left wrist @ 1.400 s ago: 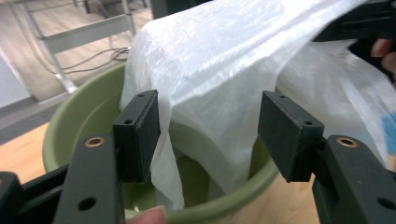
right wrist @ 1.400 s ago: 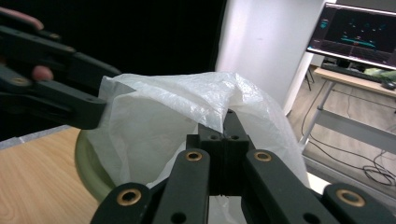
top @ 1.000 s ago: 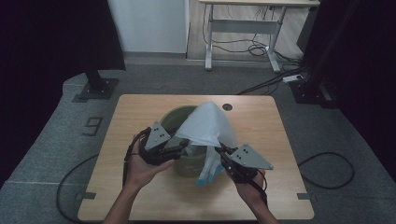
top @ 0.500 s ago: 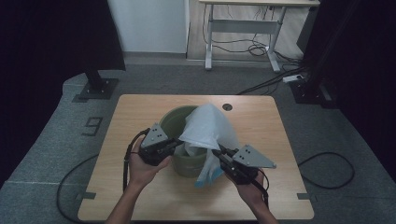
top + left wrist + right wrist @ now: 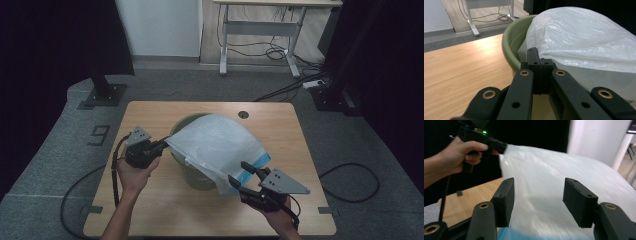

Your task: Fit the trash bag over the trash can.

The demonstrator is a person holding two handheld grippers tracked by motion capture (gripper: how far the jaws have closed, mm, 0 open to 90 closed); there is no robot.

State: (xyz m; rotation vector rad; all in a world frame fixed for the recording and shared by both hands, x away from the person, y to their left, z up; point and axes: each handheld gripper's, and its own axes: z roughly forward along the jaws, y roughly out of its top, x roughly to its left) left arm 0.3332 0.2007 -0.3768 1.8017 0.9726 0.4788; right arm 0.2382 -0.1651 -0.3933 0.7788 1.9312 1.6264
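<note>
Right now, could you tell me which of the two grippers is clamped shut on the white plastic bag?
The left gripper, at the green bucket's rim: it pinches the bag's edge. The right gripper has just been opening, its jaws apart near the bag's blue end.

Right gripper (image 5: 537,205) w/ jaws just opening, wide apart, white plastic bag (image 5: 564,185) blurred betw. & behind them w/ a blue edge at bottom, while the left gripper (image 5: 499,146), held in a hand (image 5: 461,155) top left, pinches bag's far corner over wooden table (image 5: 464,200).
</note>
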